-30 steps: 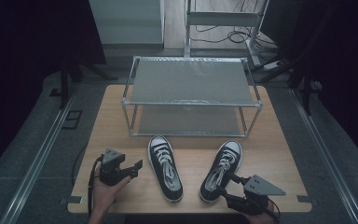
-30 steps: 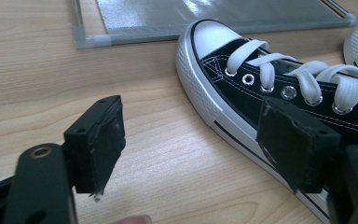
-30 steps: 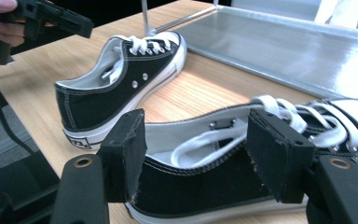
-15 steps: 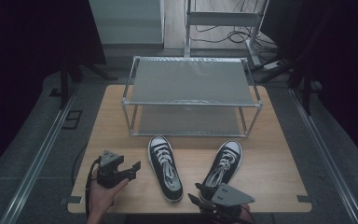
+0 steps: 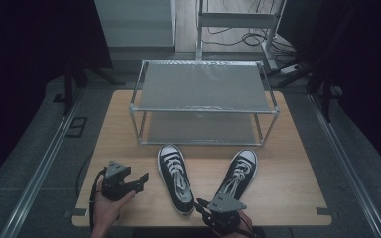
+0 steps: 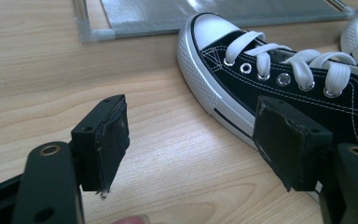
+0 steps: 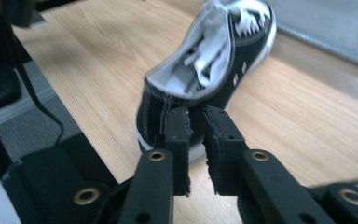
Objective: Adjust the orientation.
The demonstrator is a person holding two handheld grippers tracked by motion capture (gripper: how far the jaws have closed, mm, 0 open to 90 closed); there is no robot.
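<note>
Two black sneakers on the table, toes toward the rack

The left sneaker (image 5: pixel 175 177) lies lengthwise, heel toward the person; the right sneaker (image 5: pixel 238 173) slants beside it. The right gripper (image 7: pixel 196 140) has just been closing at a sneaker's heel, its jaws nearly together; the left gripper (image 6: pixel 191 140) gapes on nothing. The wire rack (image 5: pixel 203 106) has bare shelves.

A two-tier wire rack (image 5: pixel 206 94) stands on the desk (image 5: pixel 297 173) toward twelve o'clock. Before it lie two shoes: the left shoe (image 5: pixel 175 177) near the centre, toe toward the rack, and the right shoe (image 5: pixel 236 177) at its three o'clock, well apart at the toes. The left gripper (image 5: pixel 142 178) hangs at the left shoe's nine o'clock, near the desk's front edge. The right gripper (image 5: pixel 202 204) sits at six o'clock, at the left shoe's heel.
</note>
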